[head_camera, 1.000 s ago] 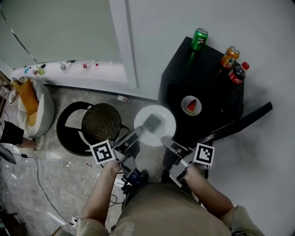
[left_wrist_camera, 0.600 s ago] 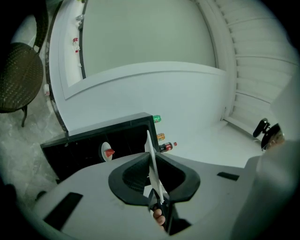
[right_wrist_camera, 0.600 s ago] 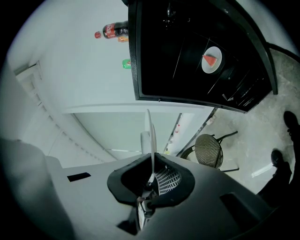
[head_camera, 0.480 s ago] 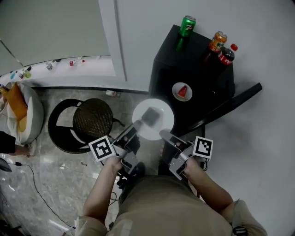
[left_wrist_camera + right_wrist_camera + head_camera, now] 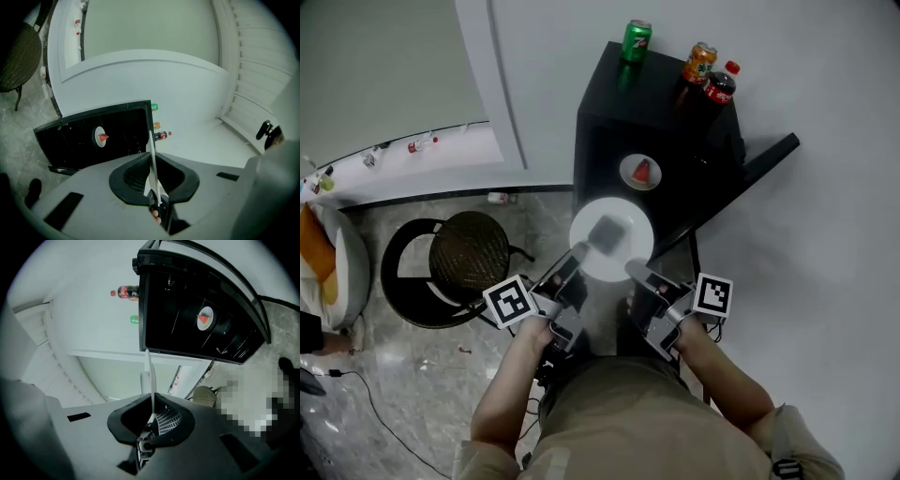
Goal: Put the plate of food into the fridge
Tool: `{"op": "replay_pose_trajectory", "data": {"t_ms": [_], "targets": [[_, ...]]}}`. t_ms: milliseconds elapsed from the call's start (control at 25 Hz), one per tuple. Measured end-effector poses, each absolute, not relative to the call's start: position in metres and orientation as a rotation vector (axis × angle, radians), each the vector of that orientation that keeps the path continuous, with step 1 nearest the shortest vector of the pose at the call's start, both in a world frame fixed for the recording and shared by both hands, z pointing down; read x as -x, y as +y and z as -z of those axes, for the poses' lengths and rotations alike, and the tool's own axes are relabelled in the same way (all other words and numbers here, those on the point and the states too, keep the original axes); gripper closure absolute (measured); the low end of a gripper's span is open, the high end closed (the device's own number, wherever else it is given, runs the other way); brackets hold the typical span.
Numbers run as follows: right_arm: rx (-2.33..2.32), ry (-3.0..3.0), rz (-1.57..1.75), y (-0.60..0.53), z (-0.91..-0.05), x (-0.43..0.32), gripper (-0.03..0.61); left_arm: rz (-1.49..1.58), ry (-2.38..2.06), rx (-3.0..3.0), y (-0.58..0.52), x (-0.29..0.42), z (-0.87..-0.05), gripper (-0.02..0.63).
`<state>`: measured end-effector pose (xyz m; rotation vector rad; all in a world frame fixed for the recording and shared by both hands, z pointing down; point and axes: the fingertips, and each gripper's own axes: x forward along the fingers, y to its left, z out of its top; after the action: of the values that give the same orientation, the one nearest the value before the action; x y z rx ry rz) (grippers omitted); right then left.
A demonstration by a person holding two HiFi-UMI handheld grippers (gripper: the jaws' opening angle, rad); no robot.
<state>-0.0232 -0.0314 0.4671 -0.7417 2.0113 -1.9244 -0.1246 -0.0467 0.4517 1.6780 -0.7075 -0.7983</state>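
While I carry the load with both hands, the left hand-held gripper (image 5: pixel 578 253) pinches the near left rim of the plate (image 5: pixel 600 264). Its jaws have just been closing further onto that thin white edge, which stands between them in the left gripper view. The right hand-held gripper (image 5: pixel 635 272) is pressed onto the rim on the opposite side, with the edge running straight up between its pads. I judge the two-sided hold is there because a single pinch at the rim would let the plate tip. With one grip on each side it rides roughly level, and the greyish piece of food (image 5: pixel 607 232), which I cannot identify, sits in the middle just beyond both sets of tips. So the plate hangs in the air between the two grippers, not yet inside anything.

Ahead of the tips stands the black fridge (image 5: pixel 600 141), near the plate's far rim but apart from it. Its door (image 5: pixel 759 159) is swung wide to the right gripper's side, which leaves the opening free for a straight push forward. Inside, a saucer (image 5: pixel 640 172) with a red wedge already takes part of a shelf, so I reckon I need the space beside or below it. Farther on, a green can (image 5: pixel 636 40), an orange can (image 5: pixel 700 62) and a cola bottle (image 5: pixel 719 86) stand on the fridge top.
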Motion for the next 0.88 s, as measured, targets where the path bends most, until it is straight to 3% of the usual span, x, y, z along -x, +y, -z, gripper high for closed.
{"op": "replay_pose_trajectory", "data": {"t_ms": [880], "targets": [[0.899, 1.924, 1.785, -0.031, -0.471, -0.002, 0.552, 0.71, -0.592, -1.682, -0.058, 0.098, -0.459, 0.589]]}}
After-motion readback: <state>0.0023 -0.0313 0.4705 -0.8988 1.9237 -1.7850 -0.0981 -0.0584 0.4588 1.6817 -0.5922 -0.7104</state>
